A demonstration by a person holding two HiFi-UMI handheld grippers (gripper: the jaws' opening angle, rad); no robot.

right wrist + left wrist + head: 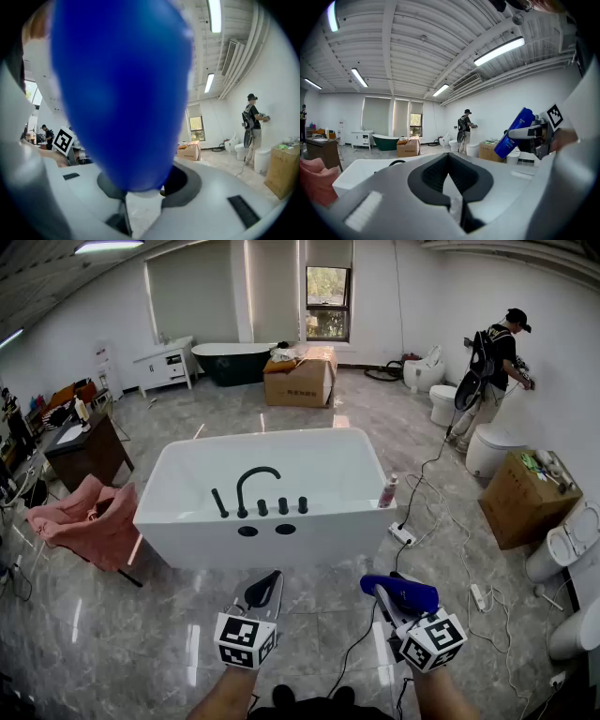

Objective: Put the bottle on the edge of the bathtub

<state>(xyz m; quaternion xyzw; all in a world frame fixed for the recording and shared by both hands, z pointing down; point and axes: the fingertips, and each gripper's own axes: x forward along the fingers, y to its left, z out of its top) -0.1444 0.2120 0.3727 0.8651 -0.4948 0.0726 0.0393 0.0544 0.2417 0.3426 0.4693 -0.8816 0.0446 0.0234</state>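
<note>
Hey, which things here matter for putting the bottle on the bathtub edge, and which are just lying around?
For the job:
blue bottle, clamped in the right gripper; white bathtub, its rim.

Lying about:
cardboard box; pink cloth; power strip; small bottle on the tub's corner; left gripper, shut, empty.

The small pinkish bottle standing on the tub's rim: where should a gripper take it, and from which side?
Take the small bottle around its mid-body, jaws level, coming from the floor side at the near right corner of the bathtub. It stands upright and slim at the rim, nothing beside it.
</note>
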